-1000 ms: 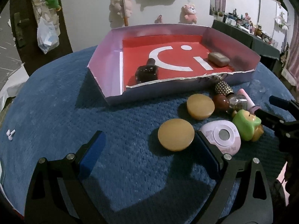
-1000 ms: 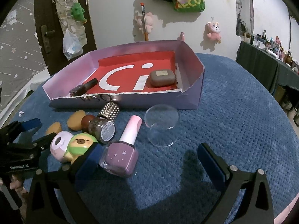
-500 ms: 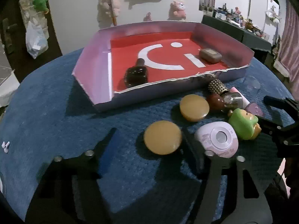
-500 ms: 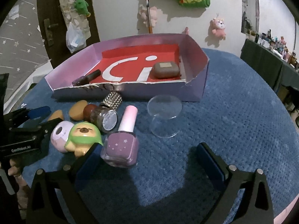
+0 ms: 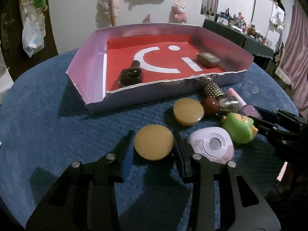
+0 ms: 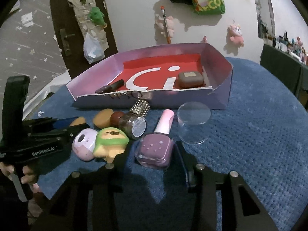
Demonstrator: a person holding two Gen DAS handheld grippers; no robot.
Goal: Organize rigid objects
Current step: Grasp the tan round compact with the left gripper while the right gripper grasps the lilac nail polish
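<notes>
- Change since a second ago: both claws, then spread wide, have drawn in; the left gripper has moved forward onto the near tan disc, the right gripper onto the purple nail-polish bottle.
- Left gripper: blue-padded fingers pressed against both sides of the near tan disc, which lies on the blue textured cloth.
- Right gripper: fingers flanking the square body of the purple nail-polish bottle, touching or nearly so; firm contact cannot be confirmed. Bottle lies on its side, pink cap pointing toward the box.
- Just beside, left of the bottle: green-hooded bear figurine, pale pink rounded case.
- Behind these: second tan disc, dark red ball, glitter bottle with studded cap, clustered and touching.
- Right of the bottle: clear round lid, apart.
- Far: shallow purple cardboard box, red floor; holds a dark nail-polish bottle and a brown rounded case, well apart.
</notes>
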